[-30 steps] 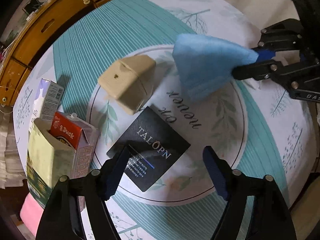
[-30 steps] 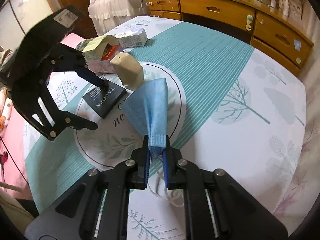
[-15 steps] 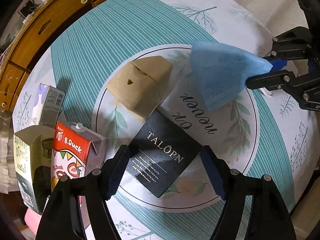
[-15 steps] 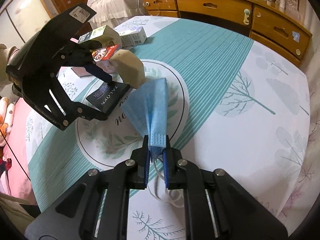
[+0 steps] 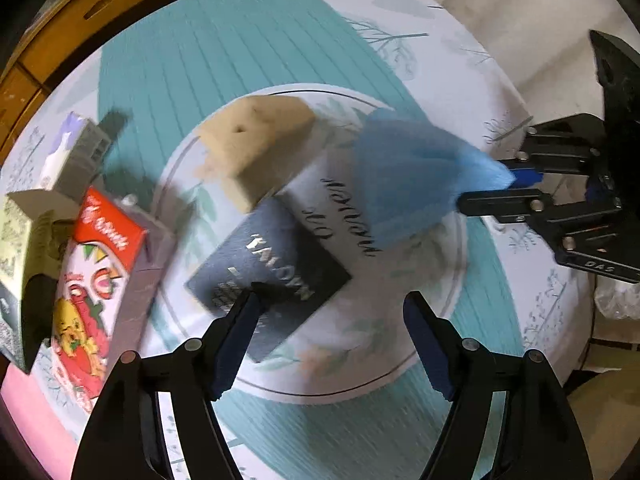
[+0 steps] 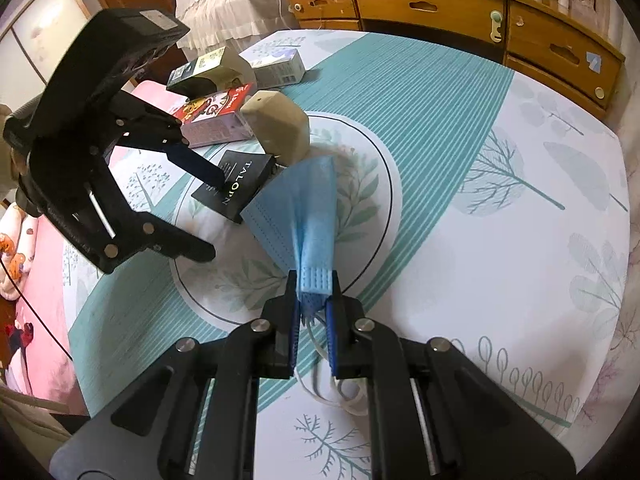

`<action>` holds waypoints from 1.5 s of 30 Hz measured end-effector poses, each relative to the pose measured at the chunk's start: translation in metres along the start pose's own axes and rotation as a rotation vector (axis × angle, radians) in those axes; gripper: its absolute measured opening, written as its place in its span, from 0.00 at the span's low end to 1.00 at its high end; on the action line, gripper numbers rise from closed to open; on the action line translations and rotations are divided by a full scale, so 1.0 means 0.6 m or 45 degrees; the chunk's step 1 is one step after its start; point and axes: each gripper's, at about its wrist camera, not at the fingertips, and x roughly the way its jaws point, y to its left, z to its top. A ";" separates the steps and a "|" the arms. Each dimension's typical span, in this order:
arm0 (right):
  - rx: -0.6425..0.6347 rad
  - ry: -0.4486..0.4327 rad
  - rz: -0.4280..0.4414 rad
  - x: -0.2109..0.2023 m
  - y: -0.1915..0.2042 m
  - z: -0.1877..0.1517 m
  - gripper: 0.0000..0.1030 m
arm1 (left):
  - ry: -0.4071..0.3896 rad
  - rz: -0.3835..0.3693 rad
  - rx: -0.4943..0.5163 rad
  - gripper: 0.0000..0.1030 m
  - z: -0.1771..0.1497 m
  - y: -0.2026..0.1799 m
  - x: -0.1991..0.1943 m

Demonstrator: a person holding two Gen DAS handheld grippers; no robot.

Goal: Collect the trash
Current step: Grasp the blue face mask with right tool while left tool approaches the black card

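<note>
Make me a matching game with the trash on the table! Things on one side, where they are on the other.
Things:
1. blue face mask
2. flat black box
3. tan carton
4. red cartoon carton

Places:
A. lying on its side by the pink edge
B. pinched in the right gripper
C. under the open left gripper
D. beside the black box

Pairs: 1-B, 2-C, 3-D, 4-A
</note>
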 end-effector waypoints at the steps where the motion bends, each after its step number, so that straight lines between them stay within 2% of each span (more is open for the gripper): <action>1: 0.004 -0.005 -0.001 -0.001 0.000 0.000 0.08 | -0.004 0.015 -0.004 0.73 -0.004 0.009 -0.004; 8: 0.017 -0.015 -0.003 -0.001 -0.005 -0.002 0.08 | -0.063 0.109 0.033 0.73 0.014 0.045 -0.040; 14: 0.017 -0.035 0.007 -0.004 -0.005 -0.005 0.08 | -0.034 0.128 0.142 0.73 0.046 0.065 -0.054; 27: 0.044 -0.047 0.038 -0.004 -0.015 -0.013 0.08 | 0.038 -0.002 0.294 0.73 0.093 0.131 -0.120; 36: 0.062 -0.054 0.036 -0.004 -0.013 -0.019 0.08 | 0.091 0.056 0.430 0.74 0.087 0.128 -0.138; 41: 0.076 -0.053 0.036 -0.003 -0.003 -0.031 0.08 | 0.083 0.171 0.498 0.74 0.099 0.152 -0.147; 43: 0.085 -0.054 0.039 -0.002 0.001 -0.034 0.08 | 0.051 0.175 0.476 0.70 0.105 0.163 -0.164; 44: 0.089 -0.057 0.038 -0.003 0.005 -0.036 0.08 | 0.022 0.173 0.458 0.63 0.108 0.170 -0.179; 45: 0.093 -0.059 0.039 -0.004 0.008 -0.037 0.08 | 0.010 0.179 0.440 0.61 0.104 0.164 -0.180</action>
